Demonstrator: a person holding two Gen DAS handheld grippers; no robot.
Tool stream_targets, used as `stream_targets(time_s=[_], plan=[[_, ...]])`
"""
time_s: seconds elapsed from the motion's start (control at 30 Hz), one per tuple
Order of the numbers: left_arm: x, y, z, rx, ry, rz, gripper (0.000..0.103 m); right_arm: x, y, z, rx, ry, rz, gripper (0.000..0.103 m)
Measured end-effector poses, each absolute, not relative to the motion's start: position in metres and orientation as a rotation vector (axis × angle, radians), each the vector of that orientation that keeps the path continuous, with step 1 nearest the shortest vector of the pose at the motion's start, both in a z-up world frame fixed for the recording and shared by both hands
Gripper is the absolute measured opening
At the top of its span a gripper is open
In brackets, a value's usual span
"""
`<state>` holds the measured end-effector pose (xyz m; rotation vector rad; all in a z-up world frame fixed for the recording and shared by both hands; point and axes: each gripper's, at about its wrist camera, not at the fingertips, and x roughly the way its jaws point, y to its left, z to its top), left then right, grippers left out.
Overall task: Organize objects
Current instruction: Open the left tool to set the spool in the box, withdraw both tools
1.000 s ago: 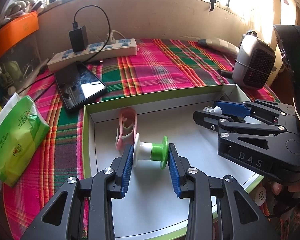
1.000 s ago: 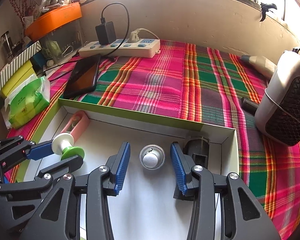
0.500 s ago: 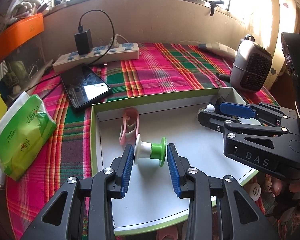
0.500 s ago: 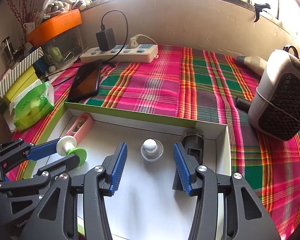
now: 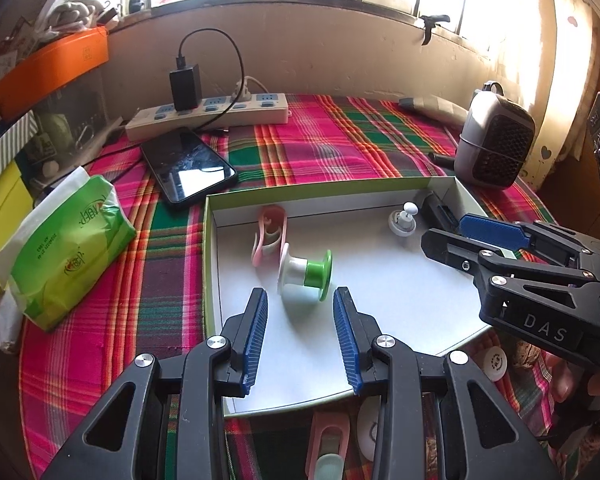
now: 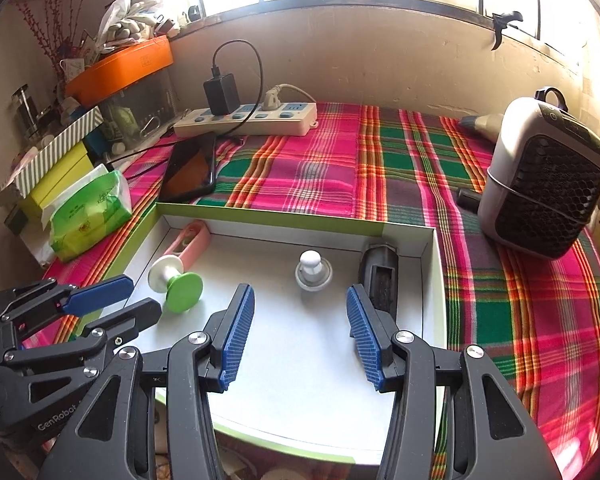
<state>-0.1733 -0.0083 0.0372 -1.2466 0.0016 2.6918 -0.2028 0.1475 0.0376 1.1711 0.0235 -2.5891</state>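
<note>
1. While both grippers hang over the near part of a shallow green-rimmed box (image 5: pixel 210 248), the left gripper (image 5: pixel 300 336) has its blue pads spread with nothing between them.
2. The right gripper (image 6: pixel 300 334) is likewise released and grasps nothing; its jaws have just been opening, and only bare white box floor shows between them.
3. Under the left gripper, outside the box's near edge, a pink clip (image 5: pixel 327 446) and a white round piece (image 5: pixel 494 362) lie on the plaid cloth (image 5: pixel 300 152) that covers the desk.
4. Just beyond the left gripper's pads, a white-and-green spool (image 5: pixel 305 273) lies on its side on the box floor, clear of both pads.
5. A second pink clip (image 5: pixel 269 234) lies just behind the spool, near the box's far left corner; whether the two touch I cannot tell.
6. Ahead of the right gripper, a small white knob on a round grey base (image 6: pixel 313 270) stands upright, apart from the pads.
7. A dark block-shaped item (image 6: pixel 380 276) lies against the box's right wall, just beside the knob.
8. Left of the box sits a green tissue pack (image 5: pixel 72 248).
9. Beyond the box, a black phone (image 5: pixel 188 166) lies flat on the cloth.
10. Farther back, a white power strip (image 5: pixel 220 114) carries a black charger (image 5: pixel 185 86).
11. At far right stands a small grey heater (image 6: pixel 544 184).
</note>
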Motion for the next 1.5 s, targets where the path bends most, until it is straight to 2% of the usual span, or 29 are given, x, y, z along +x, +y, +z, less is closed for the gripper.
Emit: stream_targets(time_s=[0.8, 1.5], plan=[[-0.107, -0.02, 0.048, -1.168, -0.017, 2.729, 0.032, -0.135, 0.165, 0.042, 1.11, -0.005, -2.656, 0.05], [-0.079, -0.028, 0.027, -1.173, -0.08, 2.657, 0.032, -0.09, 0.183, 0.024, 1.119, -0.031, -2.686, 0.05]])
